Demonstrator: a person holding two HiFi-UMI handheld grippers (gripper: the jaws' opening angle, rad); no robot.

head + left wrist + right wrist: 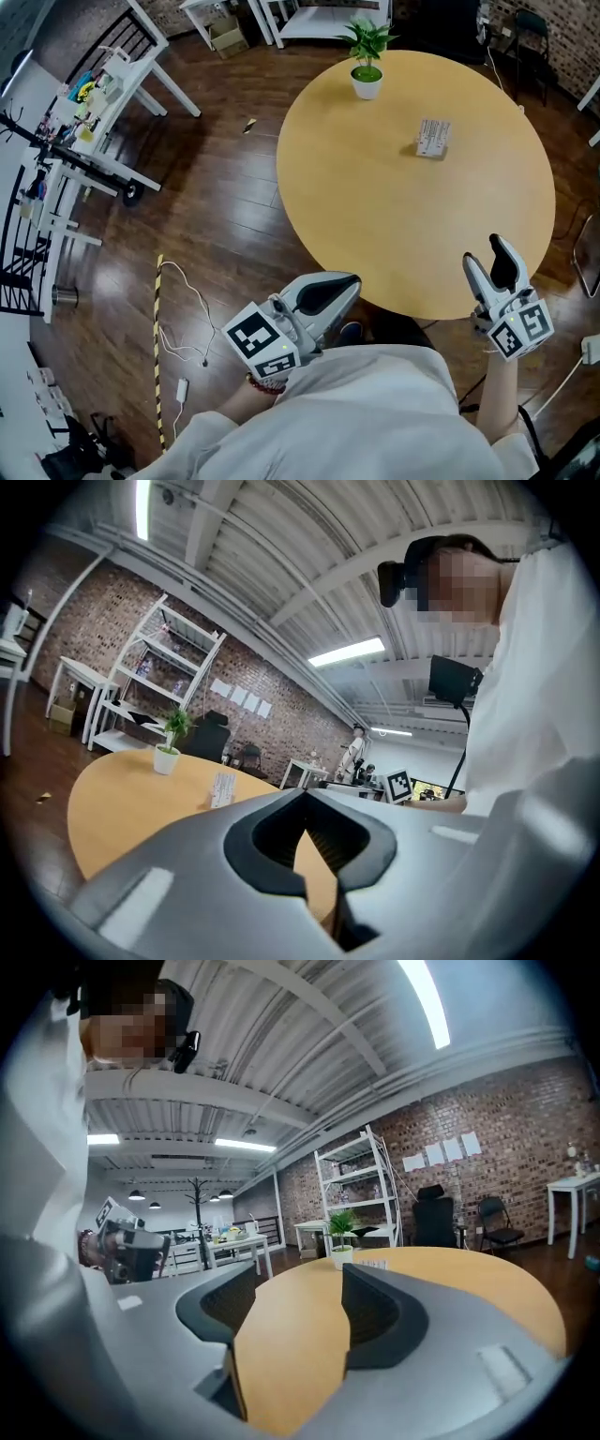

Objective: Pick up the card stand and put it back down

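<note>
The round table (375,216) fills the middle, bare but for two things on its far half, which leaves free room for a reach. Both grippers hang at its near edge, close to the person's body; I judge this a waiting pose, the pick-up not yet begun. The right gripper (485,250) points over the tabletop with jaws wide apart and nothing between them, likely readied for the grab; the left gripper (353,280) has its jaw tips together, empty, seemingly not needed. The plant (367,66) stands near the far rim; the card stand (432,138) sits right of it, untouched, well apart from both grippers
</note>
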